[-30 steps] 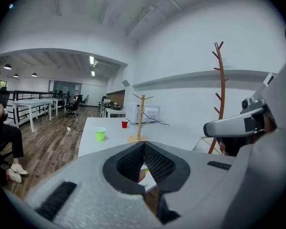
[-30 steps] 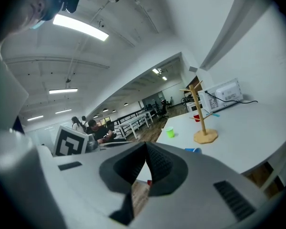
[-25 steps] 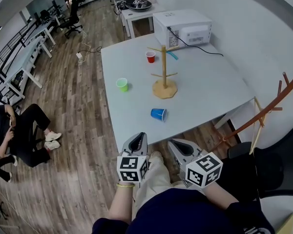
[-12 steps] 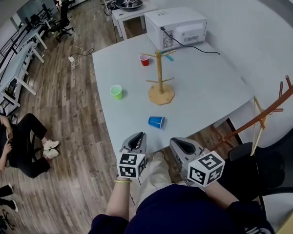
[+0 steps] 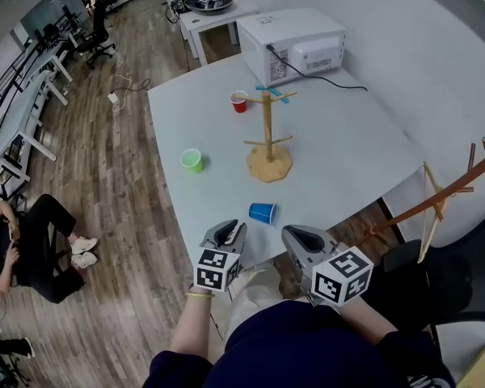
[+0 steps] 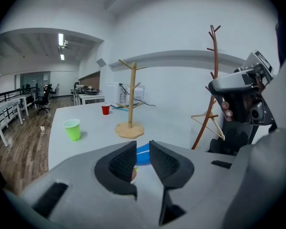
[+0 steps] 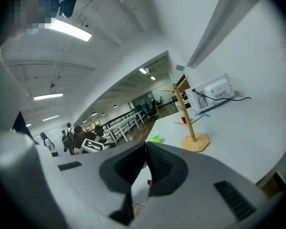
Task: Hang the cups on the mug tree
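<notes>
Hovering just short of the near edge of the table [image 5: 339, 144], both grippers pointed out over it and neither held anything. The left gripper [image 5: 231, 231] had its jaws opening, only a narrow gap so far, with nothing between the pads [image 6: 121, 163]. The right gripper [image 5: 296, 236] had its jaws pressed together, empty.

The blue cup [image 5: 263, 212] lay on its side close to the near edge, ahead of both grippers and roughly midway between them in the head view. In the left gripper view it showed right through the jaw gap, so that gripper was lined up on it. The right gripper view showed the mug tree [image 5: 268, 144] but not the blue cup. The cup's long axis ran roughly along the near edge, across the left gripper's line of approach (which end was the mouth I could not settle).

Judgement: the left gripper was the better placed, and its jaws needed to go much wider before closing across the cup's side.

The mug tree stood upright farther in, beyond the blue cup, with no cup on its pegs. The green cup [image 5: 191, 160] stood upright to the tree's left and the red cup [image 5: 239, 102] farther back, both well apart from the grippers.
</notes>
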A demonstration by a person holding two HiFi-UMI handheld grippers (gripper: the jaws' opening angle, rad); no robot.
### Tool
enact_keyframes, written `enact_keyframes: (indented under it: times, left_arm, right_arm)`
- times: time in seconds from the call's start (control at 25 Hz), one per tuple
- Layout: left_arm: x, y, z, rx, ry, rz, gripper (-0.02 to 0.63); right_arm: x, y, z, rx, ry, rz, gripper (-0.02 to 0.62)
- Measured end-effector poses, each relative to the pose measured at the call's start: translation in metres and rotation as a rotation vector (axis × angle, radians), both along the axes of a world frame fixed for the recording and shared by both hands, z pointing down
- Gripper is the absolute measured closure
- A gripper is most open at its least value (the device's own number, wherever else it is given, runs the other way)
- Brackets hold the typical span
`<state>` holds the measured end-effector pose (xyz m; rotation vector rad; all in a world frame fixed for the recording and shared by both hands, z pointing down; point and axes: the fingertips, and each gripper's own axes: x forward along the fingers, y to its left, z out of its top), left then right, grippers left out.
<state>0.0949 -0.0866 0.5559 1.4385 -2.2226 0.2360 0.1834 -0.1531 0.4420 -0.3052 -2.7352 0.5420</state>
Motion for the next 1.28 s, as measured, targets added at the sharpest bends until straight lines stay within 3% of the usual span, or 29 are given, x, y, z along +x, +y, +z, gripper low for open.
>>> enact_keyframes:
  times: [0.04,0.52,0.76,1.28]
  left_arm:
    - [-0.001,-0.002,0.002,-0.009,0.001,0.019,0.512]
    - [-0.009,-0.028,0.046,-0.185,-0.036,0.325,0.390]
    - [-0.010,-0.034,0.069,-0.282,-0.049,0.458,0.365]
    - [-0.016,-0.045,0.105,-0.492,-0.201,0.702,0.356]
  right_arm:
    - [-0.003,-0.001,0.001,-0.001,0.003,0.000,0.566]
    - [-0.029,-0.023,0.001,0.004,0.014,0.051,0.566]
    - [-0.035,-0.035,0.000,0.009,0.019,0.084,0.566]
    - [-0.041,-0.048,0.004,-0.005,0.039,0.130,0.566]
